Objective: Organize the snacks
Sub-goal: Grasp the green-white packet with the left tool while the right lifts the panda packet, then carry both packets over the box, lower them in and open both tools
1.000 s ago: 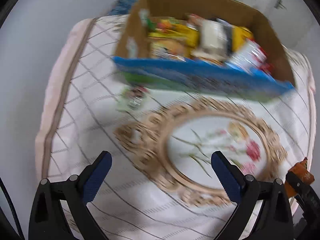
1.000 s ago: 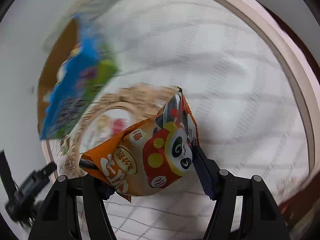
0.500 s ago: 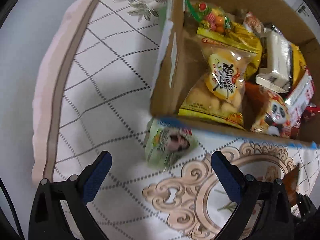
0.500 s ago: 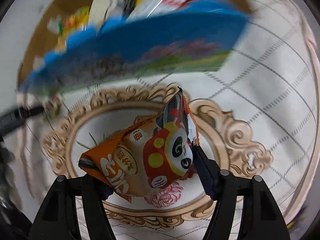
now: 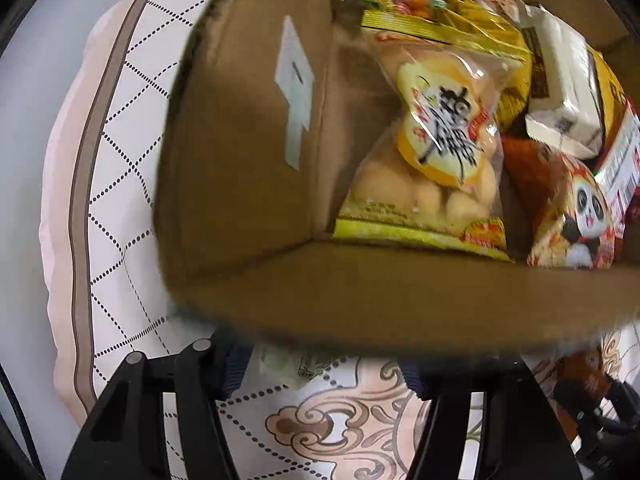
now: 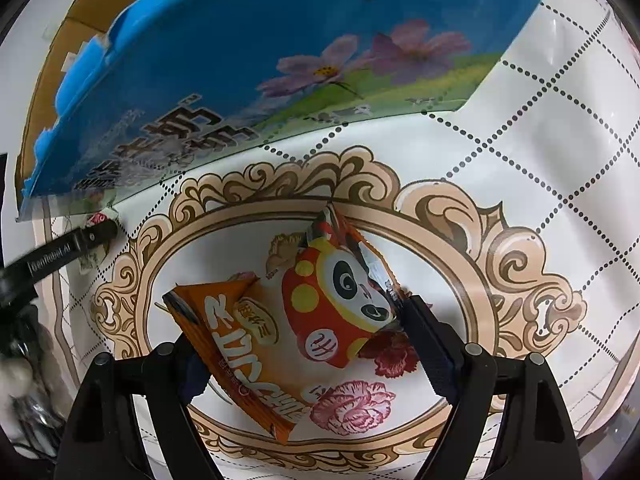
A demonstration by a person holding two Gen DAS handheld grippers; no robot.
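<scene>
Left wrist view: left tool (image 5: 320, 372) at bottom, jaws closing round one small green packet (image 5: 292, 362), half hidden under cardboard box (image 5: 248, 140) edge. Approx 7 snacks inside, packed tight.

Right wrist view: right tool (image 6: 304, 344) jaws opening; one orange panda packet (image 6: 288, 332) lies between them on the surface (image 6: 552, 128), mid-medallion. Box's blue wall fills upper left; open room at right.

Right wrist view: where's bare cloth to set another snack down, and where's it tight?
Free: the checked tablecloth right of the ornate oval frame, past the blue box's corner. Crowded: the oval's middle, where the orange panda packet lies between the right gripper's opening jaws; and the box's left foot, where the left gripper works a small packet.
</scene>
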